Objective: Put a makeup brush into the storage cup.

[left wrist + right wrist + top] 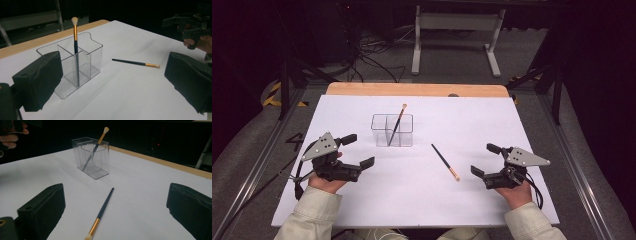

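1. High view: the left claw rests low over the white-covered table, its two black jaws spread wide with nothing between them, and it is turned toward the middle of the table. The right claw sits opposite at the table's right side, equally wide open and empty. Between them, toward the far side, stands a clear plastic organiser box with inner dividers, and a slim black-handled makeup brush with a gold ferrule and pale bristles leans in it, bristles up, propped by a divider. A second black-handled brush of the same kind lies flat on the table, between the box and the right claw and nearer the right one, which looks the better placed to fetch it.

2. Left gripper view: the wide-apart jaws frame the clear box just ahead, touching nothing. The standing brush rests against a divider. The loose brush lies beyond, bristles toward the right claw.

3. Right gripper view: the open, empty jaws bracket the lying brush, bristle end nearest the camera and handle pointing toward the box. This lines up well for a pick, judging by the framing.
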Available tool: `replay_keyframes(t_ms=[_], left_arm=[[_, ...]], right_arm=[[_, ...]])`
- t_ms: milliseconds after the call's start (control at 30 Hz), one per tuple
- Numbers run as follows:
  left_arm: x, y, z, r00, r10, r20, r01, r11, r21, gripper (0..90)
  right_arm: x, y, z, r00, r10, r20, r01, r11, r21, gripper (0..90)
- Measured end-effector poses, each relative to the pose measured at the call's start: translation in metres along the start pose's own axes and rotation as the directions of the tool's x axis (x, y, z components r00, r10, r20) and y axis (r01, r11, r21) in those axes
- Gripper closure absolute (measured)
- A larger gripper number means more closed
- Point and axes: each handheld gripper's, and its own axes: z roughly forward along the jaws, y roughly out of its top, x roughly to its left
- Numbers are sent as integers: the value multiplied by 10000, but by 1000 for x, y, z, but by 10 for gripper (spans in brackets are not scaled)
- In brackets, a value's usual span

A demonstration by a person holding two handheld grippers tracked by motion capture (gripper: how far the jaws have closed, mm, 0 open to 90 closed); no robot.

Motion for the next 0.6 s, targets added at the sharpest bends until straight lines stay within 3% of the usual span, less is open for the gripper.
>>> replay_keyframes(t_ms=[133,267,600], left_arm=[[1,-2,-1,10000,1,-45,-1,10000,39,23],[2,-3,-4,10000,-55,-81,56,10000,54,23],[5,-5,-5,9998,-188,-95,190,9996,198,20]], right_arm=[[0,6,2,10000,-66,-46,66,10000,32,44],[-1,12,7,9999,73,98,-81,9965,836,84],[1,28,25,9997,16,-233,24,9852,1715,141]])
